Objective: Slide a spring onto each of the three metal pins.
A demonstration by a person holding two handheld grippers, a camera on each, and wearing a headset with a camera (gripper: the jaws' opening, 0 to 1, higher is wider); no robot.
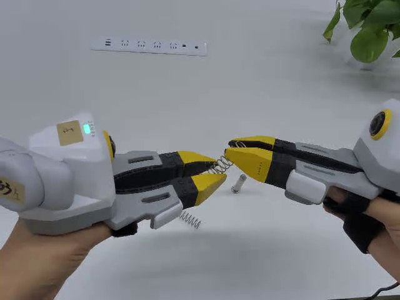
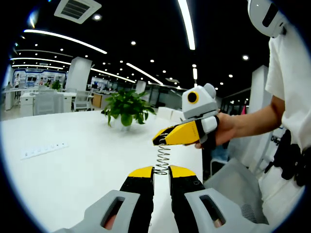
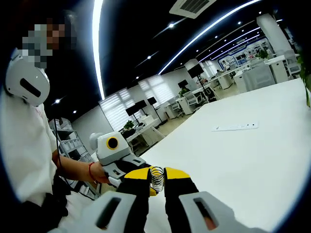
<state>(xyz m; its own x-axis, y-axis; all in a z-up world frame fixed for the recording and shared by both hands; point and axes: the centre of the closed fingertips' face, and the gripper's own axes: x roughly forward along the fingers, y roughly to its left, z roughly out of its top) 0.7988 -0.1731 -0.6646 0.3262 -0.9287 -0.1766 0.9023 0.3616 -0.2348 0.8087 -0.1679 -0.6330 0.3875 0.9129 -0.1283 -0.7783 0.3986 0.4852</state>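
Note:
A stretched spring (image 1: 220,165) spans the gap between my two grippers above the white table (image 1: 262,81). My left gripper (image 1: 219,170) is shut on its lower end, and the coil (image 2: 163,158) rises straight from its tips (image 2: 161,170). My right gripper (image 1: 227,150) meets it tip to tip and is shut on the other end, seen as a coil (image 3: 156,178) between its jaws (image 3: 156,174). Whether a pin sits inside the coil is hidden. One short metal pin (image 1: 238,184) lies on the table below the tips. A second spring (image 1: 190,219) lies nearer me.
A white power strip (image 1: 150,45) lies at the far side of the table. A green potted plant (image 1: 369,28) stands at the far right corner. The person holding the grippers (image 2: 286,82) stands at the table's edge.

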